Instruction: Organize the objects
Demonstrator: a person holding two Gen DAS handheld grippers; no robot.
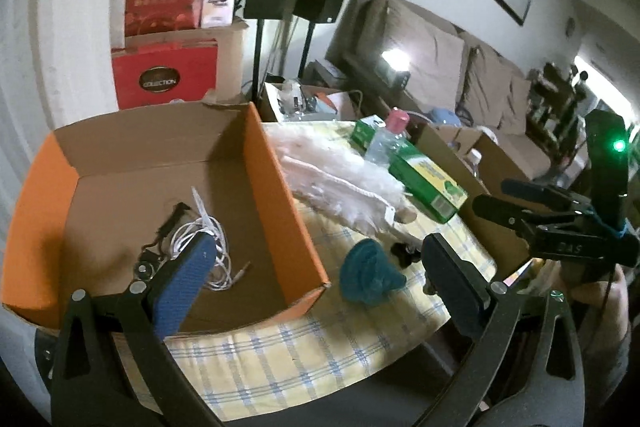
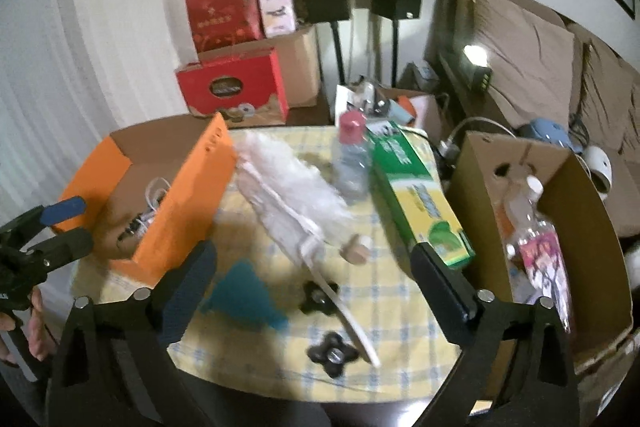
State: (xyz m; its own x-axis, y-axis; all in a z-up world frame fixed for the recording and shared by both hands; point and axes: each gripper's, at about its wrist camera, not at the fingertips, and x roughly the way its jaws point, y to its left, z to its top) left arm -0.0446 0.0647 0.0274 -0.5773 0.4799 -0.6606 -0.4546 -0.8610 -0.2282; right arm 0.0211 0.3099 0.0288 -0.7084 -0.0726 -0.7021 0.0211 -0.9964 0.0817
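On the checked tablecloth (image 2: 400, 307), everything sits relative to the white duster (image 2: 288, 187) lying diagonally mid-table. Left of it stands the orange box (image 2: 180, 211), holding tangled cables (image 1: 208, 239); the left gripper (image 1: 316, 287) hovers at that box's near corner, jaws spread wide and empty. Just below the duster's feathers lies a teal cloth (image 2: 244, 297), with two black knobs (image 2: 332, 353) near its handle. The right gripper (image 2: 316, 279) hangs over them, jaws wide apart, gripping nothing. Right of the duster lie a pink-capped bottle (image 2: 352, 155), a green box (image 2: 416, 195), then a brown carton (image 2: 592, 227).
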